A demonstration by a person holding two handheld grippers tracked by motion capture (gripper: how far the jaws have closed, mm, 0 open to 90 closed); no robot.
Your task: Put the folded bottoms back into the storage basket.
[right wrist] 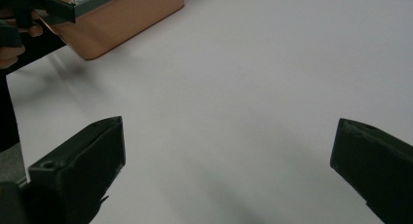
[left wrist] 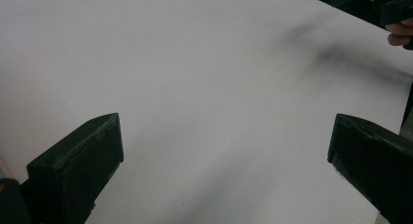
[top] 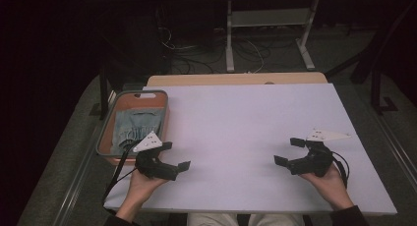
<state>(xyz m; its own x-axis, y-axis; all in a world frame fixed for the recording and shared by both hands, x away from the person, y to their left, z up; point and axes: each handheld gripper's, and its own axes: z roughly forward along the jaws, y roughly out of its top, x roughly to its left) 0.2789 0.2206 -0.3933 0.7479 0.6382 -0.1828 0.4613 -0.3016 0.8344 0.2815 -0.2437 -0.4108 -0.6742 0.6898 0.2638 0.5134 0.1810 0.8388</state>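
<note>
While jaws gape: left gripper point(top: 178, 155) beside tray point(top: 105, 152), right gripper point(top: 290, 151) near table point(top: 236, 123) edge.

I can read no text, label, brand or number here — the white table point(top: 246, 137) is blank, and the orange tray point(top: 162, 119) at its left edge is unmarked.

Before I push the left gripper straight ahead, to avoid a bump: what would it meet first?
Probably nothing near: the open left gripper points across the bare white tabletop; farther along is the right gripper, depth unclear.
</note>
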